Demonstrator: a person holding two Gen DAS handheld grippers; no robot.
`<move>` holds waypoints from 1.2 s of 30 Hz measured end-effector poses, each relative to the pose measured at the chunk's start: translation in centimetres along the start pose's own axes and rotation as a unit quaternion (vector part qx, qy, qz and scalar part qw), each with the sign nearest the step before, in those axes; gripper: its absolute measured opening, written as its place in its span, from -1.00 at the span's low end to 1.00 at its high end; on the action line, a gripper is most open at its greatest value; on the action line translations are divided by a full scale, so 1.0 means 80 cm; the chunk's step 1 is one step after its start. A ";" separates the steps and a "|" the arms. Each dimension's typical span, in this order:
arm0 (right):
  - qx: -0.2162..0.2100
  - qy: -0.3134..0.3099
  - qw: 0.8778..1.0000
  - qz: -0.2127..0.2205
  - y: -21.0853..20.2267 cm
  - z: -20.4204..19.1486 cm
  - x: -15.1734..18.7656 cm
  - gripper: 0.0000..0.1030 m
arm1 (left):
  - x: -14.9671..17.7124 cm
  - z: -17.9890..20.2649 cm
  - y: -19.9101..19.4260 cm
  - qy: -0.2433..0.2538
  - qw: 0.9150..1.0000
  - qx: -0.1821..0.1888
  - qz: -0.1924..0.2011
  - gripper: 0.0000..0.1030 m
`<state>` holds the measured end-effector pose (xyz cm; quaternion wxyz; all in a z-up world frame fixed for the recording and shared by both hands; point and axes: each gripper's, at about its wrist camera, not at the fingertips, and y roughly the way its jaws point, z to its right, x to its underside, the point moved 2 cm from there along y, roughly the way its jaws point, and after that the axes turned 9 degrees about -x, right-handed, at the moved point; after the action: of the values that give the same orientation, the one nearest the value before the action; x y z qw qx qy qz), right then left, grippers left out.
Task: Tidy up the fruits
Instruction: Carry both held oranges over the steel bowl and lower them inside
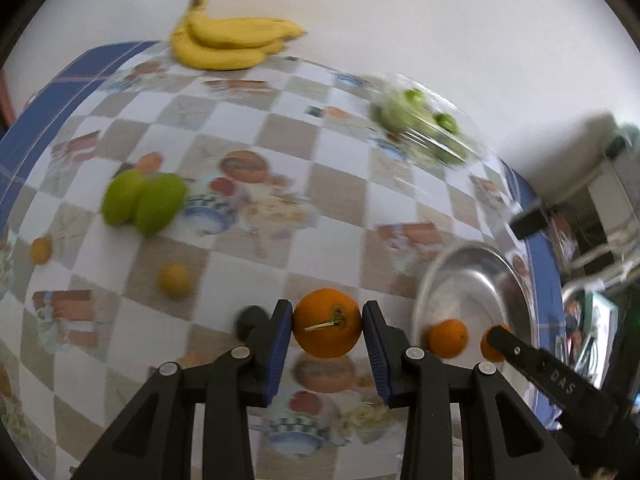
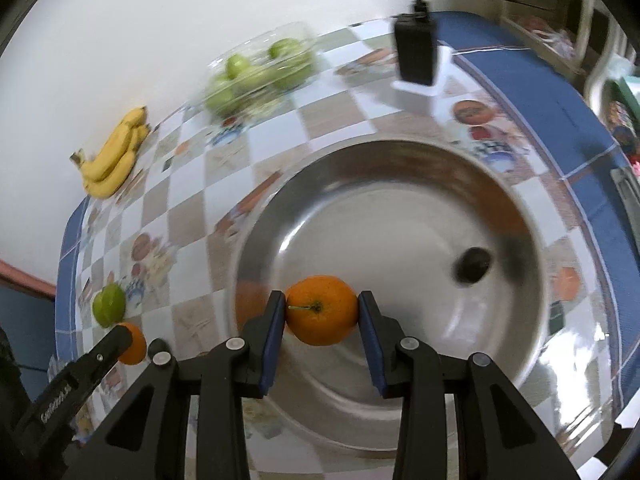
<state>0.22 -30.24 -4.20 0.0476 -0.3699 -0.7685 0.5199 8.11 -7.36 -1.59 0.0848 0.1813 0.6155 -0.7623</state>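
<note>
The right gripper (image 2: pixel 322 314), its jaws clamped on a round orange (image 2: pixel 321 309), hangs directly over the wide shiny steel bowl (image 2: pixel 400 168), while the left gripper (image 1: pixel 327 326), gripping a second orange (image 1: pixel 327 322), sits left of the bowl's rim, seemingly farther off.

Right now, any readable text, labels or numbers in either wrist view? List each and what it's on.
"DAS": raised letters on the right gripper's black finger, seen from the left wrist.
Raised lettering on the left gripper's finger, right wrist view: too blurred to read.
Tablecloth prints: pictures only, blurred, no legible words.
</note>
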 end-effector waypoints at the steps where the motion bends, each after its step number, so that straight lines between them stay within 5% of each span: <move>1: 0.004 0.003 1.000 0.003 -0.003 0.006 -0.001 -0.26 | 0.002 0.011 0.000 0.011 1.000 0.003 0.001 -0.25; 15: 0.022 0.024 0.999 0.018 -0.026 0.049 -0.009 -0.25 | 0.051 0.134 0.012 0.143 0.989 0.040 -0.014 -0.25; 27: 0.033 0.030 0.998 -0.046 0.016 0.060 0.008 -0.24 | 0.071 0.148 0.047 0.174 0.983 0.019 -0.047 -0.25; 36: 0.037 0.030 0.997 -0.055 0.023 0.062 0.014 -0.24 | 0.077 0.153 0.058 0.182 0.981 0.013 -0.061 -0.24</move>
<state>-1.89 -32.99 -8.31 0.1128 -0.3403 -0.7665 0.5329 1.97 -19.72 -5.95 -0.0776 0.2803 0.6207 -0.7281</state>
